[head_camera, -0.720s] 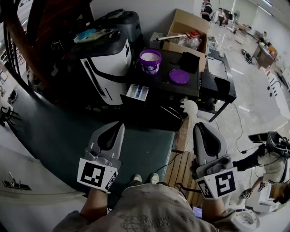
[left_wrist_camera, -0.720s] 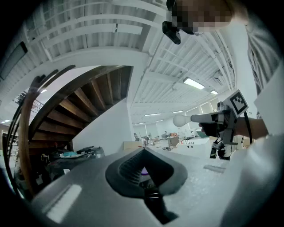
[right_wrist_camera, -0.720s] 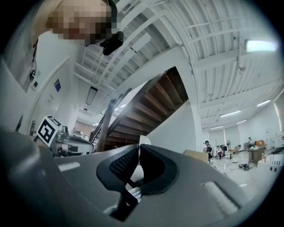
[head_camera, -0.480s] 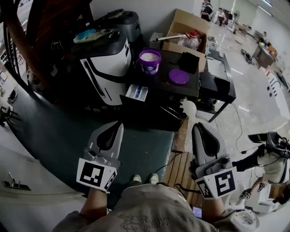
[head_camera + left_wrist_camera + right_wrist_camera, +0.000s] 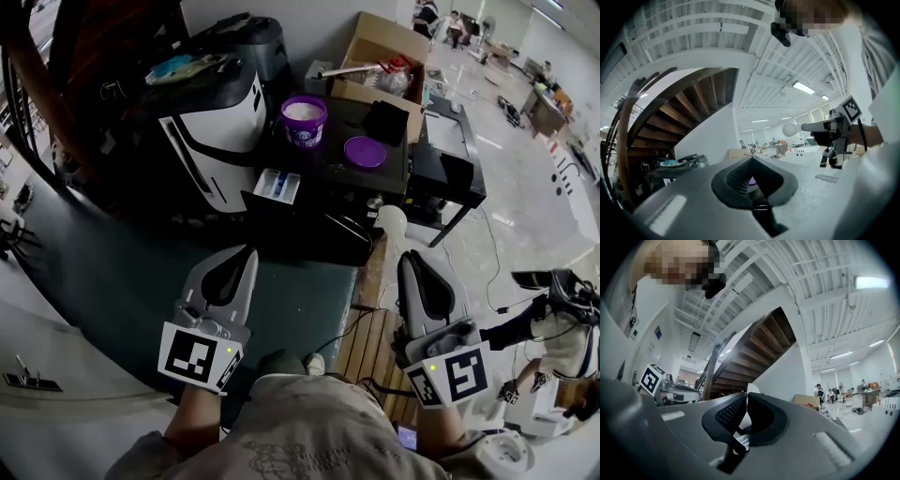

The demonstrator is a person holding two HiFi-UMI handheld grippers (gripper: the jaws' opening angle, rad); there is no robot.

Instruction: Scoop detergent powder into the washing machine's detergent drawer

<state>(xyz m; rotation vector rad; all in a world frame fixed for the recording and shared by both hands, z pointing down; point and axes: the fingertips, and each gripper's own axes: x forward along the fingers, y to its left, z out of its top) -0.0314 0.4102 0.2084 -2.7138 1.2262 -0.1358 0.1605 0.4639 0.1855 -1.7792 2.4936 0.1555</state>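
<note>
The fingers (image 5: 725,414) of my right gripper (image 5: 415,264) are pinched onto the handle of a white scoop (image 5: 392,221), whose bowl sticks out past the fingertips. My left gripper (image 5: 246,255) has its fingers (image 5: 735,177) pressed together on nothing.

Everything the task needs lies ahead of both sets of fingertips and well apart from them. The purple detergent tub (image 5: 304,120) stands open on the black table (image 5: 394,183), up and to the left of the scoop. Its purple lid (image 5: 364,151) lies just beside it, nearer the right fingers. The detergent drawer (image 5: 280,186) hangs pulled out of the white washing machine (image 5: 211,131), straight ahead of the left fingers.

My worries from here:
- The grip sits far back on the handle, so a loaded bowl could twist in the fingers and dump powder.
- Nothing steadies the tub, so digging in could slide or tip it; my free left fingers could brace it.
- The drawer's compartments look narrow, so powder carried from the tub could scatter onto the table or miss the slot.
- Cables (image 5: 361,321) trail on the floor below the fingers, a snag risk as I close in.
</note>
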